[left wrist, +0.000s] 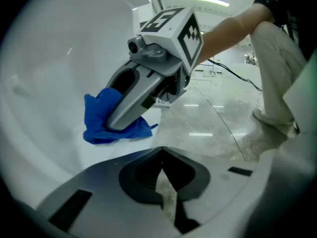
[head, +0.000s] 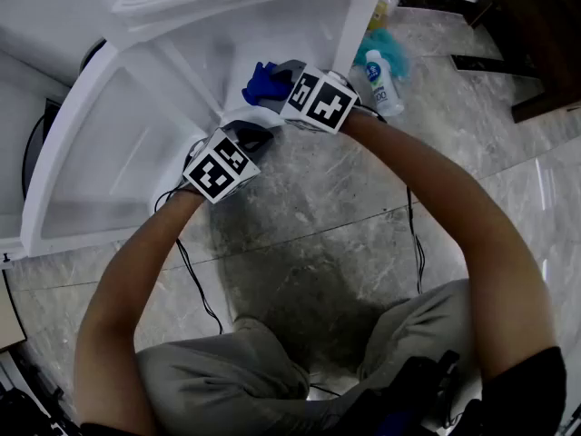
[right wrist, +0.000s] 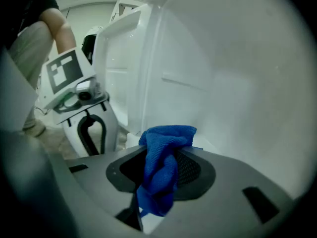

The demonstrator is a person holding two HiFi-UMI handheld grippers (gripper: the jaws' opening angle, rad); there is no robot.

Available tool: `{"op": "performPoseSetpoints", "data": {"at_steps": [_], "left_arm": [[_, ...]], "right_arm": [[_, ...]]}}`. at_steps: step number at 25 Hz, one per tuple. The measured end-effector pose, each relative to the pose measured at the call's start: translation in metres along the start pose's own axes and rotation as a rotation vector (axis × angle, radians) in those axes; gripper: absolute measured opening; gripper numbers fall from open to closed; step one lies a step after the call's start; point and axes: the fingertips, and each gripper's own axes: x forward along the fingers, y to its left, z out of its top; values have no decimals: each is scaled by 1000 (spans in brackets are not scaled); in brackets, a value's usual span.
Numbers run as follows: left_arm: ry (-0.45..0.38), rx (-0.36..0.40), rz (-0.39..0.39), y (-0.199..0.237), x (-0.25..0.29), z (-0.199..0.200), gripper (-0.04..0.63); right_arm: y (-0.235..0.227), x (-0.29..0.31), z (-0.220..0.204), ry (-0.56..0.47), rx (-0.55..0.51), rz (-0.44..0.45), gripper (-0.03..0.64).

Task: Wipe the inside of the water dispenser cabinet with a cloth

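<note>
The white water dispenser cabinet [head: 118,143] stands open in front of me on the floor. My right gripper [head: 277,84] is shut on a bunched blue cloth [head: 260,82] and holds it against the cabinet's white inside surface [right wrist: 233,83]. In the right gripper view the cloth [right wrist: 166,157] sticks up out of the jaws. The left gripper view shows the same cloth [left wrist: 101,120] pressed to the white wall under the right gripper [left wrist: 119,118]. My left gripper [head: 254,136] hangs just beside it at the cabinet's opening, its jaws [left wrist: 162,175] shut with nothing in them.
A white spray bottle [head: 381,82] and a teal cloth [head: 386,48] lie on the marble floor to the right of the cabinet. Black cables [head: 195,280] trail across the floor towards my knees. Dark furniture legs [head: 508,62] stand at the upper right.
</note>
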Motion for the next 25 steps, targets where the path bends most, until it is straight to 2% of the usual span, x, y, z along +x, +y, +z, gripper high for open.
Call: {"op": "performPoseSetpoints", "data": {"at_steps": [4, 7, 11, 16, 19, 21, 25], "left_arm": [[9, -44, 13, 13, -14, -33, 6], [15, -67, 13, 17, -24, -50, 6], [-1, -138, 9, 13, -37, -63, 6], [-29, -187, 0, 10, -43, -69, 6], [-24, -175, -3, 12, -39, -69, 6], [-27, -166, 1, 16, -36, -66, 6], [-59, -160, 11, 23, -32, -50, 6]], "right_arm": [[-37, 39, 20, 17, -49, -157, 123], [-51, 64, 34, 40, -140, -201, 122], [-82, 93, 35, 146, -268, -281, 121], [-108, 105, 38, 173, -208, -333, 121], [-105, 102, 37, 150, -182, -327, 121], [-95, 99, 37, 148, -187, -284, 121], [-65, 91, 33, 168, -333, -173, 121]]}}
